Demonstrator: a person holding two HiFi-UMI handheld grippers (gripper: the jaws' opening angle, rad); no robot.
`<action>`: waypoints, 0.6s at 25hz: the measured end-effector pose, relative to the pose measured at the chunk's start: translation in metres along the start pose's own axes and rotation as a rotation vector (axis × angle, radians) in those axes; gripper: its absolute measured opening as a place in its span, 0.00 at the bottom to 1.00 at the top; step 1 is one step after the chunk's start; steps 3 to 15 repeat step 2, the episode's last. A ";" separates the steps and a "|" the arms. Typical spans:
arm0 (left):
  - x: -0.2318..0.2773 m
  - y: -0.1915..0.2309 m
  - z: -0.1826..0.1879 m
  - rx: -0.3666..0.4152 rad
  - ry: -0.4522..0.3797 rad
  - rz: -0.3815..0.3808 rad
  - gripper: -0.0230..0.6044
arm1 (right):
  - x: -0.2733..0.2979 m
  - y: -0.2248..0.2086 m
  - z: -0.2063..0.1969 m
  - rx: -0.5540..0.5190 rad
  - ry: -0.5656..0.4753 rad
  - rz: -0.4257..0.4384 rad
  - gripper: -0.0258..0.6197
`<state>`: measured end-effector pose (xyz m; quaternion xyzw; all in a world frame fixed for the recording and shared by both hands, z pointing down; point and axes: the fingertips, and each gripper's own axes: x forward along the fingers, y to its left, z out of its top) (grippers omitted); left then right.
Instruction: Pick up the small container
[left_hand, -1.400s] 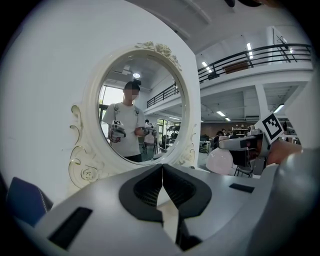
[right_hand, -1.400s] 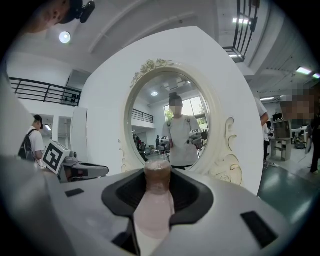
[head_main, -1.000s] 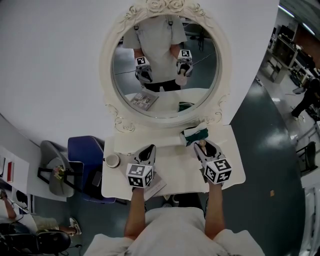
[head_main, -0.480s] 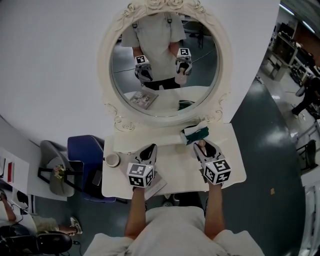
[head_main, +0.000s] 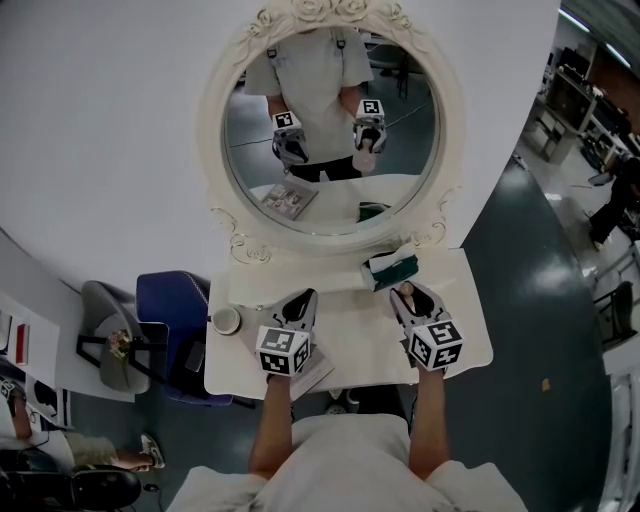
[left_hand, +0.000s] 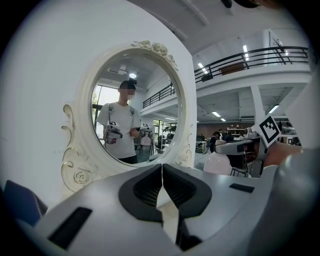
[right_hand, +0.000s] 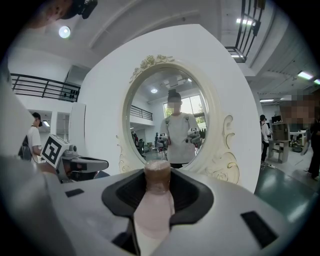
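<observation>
Gripping the small container (right_hand: 157, 200), our right gripper (right_hand: 158, 176) has its jaws clamped on the pink body, brown cap poking out, over the white table (head_main: 350, 340) at 3 o'clock. Our left gripper (left_hand: 161, 172), jaws together on nothing, hovers at 9 o'clock, and the oval mirror (head_main: 330, 130) stands at 12.

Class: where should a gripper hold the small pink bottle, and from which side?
Grip the pink bottle across its wider body, below the brown cap, coming level from the side. It stands upright and narrows upward, so jaws likely seat best there. The right gripper holds it so.
</observation>
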<state>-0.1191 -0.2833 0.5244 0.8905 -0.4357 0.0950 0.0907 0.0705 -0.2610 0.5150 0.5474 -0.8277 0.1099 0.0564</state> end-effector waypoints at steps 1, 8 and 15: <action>-0.001 0.000 0.001 0.001 -0.001 0.000 0.08 | -0.001 0.000 0.000 0.000 0.000 0.000 0.27; -0.001 -0.001 0.002 0.002 -0.002 0.001 0.08 | -0.001 0.001 0.001 0.000 -0.001 0.000 0.27; -0.001 -0.001 0.002 0.002 -0.002 0.001 0.08 | -0.001 0.001 0.001 0.000 -0.001 0.000 0.27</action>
